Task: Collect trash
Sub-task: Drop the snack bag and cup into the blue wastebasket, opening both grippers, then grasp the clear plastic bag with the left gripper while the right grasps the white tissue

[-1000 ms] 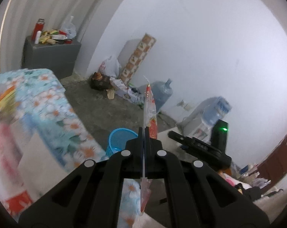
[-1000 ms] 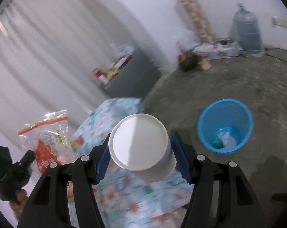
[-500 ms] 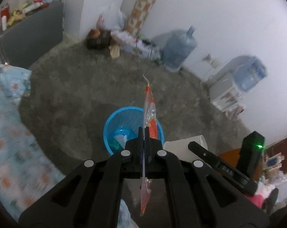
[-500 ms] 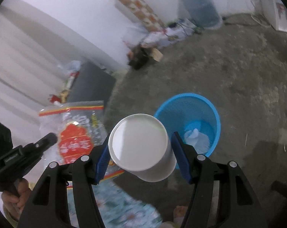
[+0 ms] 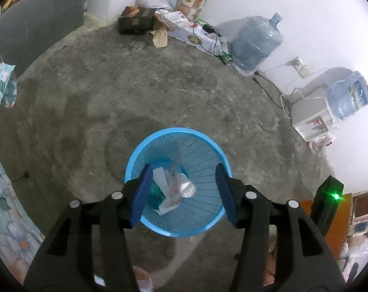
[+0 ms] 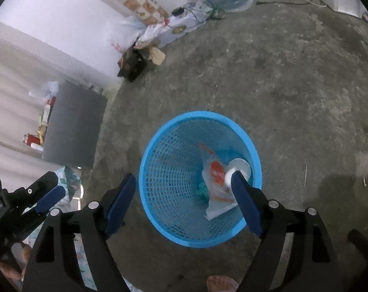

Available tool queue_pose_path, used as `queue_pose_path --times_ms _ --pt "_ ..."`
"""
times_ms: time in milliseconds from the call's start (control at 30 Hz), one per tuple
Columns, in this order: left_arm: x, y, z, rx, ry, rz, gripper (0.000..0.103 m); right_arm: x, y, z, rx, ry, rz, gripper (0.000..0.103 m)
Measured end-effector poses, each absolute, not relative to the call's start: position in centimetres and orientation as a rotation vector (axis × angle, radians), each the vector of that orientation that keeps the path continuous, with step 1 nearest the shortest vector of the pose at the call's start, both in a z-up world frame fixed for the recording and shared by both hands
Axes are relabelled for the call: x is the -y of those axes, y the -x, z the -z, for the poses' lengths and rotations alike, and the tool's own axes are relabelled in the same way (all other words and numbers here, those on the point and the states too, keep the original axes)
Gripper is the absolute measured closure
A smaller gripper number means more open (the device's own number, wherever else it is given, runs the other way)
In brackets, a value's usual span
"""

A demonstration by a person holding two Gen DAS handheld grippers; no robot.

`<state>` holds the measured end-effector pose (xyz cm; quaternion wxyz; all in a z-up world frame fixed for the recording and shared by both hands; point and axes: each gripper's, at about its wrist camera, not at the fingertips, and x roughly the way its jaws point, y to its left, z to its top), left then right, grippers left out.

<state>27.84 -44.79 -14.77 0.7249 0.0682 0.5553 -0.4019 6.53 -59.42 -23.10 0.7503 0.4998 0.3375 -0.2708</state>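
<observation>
Left gripper (image 5: 181, 192): jaws just opened, empty.
Right gripper (image 6: 184, 203): likewise spread, empty.
Cup (image 6: 238, 169), wrapper (image 6: 216, 181): in blue basket (image 6: 159, 143).
Handling: I judge both light; cup crushable, take mid-wall.

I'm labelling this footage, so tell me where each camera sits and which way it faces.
Left wrist: rides the left hand-held gripper, looking steeply down between its open jaws into the blue basket; the right hand-held gripper's body edges in at right.
Right wrist: rides the right hand-held gripper, angled down at the same basket; the left hand-held gripper and fingers show lower left.
Shared: basket, white cup, plastic bag, concrete floor.
</observation>
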Motion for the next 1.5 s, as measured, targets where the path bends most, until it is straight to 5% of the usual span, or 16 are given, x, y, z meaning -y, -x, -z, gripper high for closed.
queue_pose_path --times_ms 367,767,1233,1500 --pt "40.4 -24.8 5.4 -1.097 -0.149 0.969 0.046 53.0 -2.9 15.2 -0.62 -0.977 0.58 0.024" --pt "20.3 -17.3 -9.8 -0.75 -0.093 0.874 0.03 42.6 -1.0 2.9 -0.525 -0.72 0.442 0.009" --pt "-4.3 -10.1 -9.3 -0.604 0.124 0.504 0.028 31.6 -2.5 -1.6 -0.559 -0.581 0.123 0.008" --pt "-12.0 -8.8 -6.0 -0.637 0.217 0.383 0.028 27.1 -4.5 -1.6 -0.62 -0.607 -0.088 0.008"
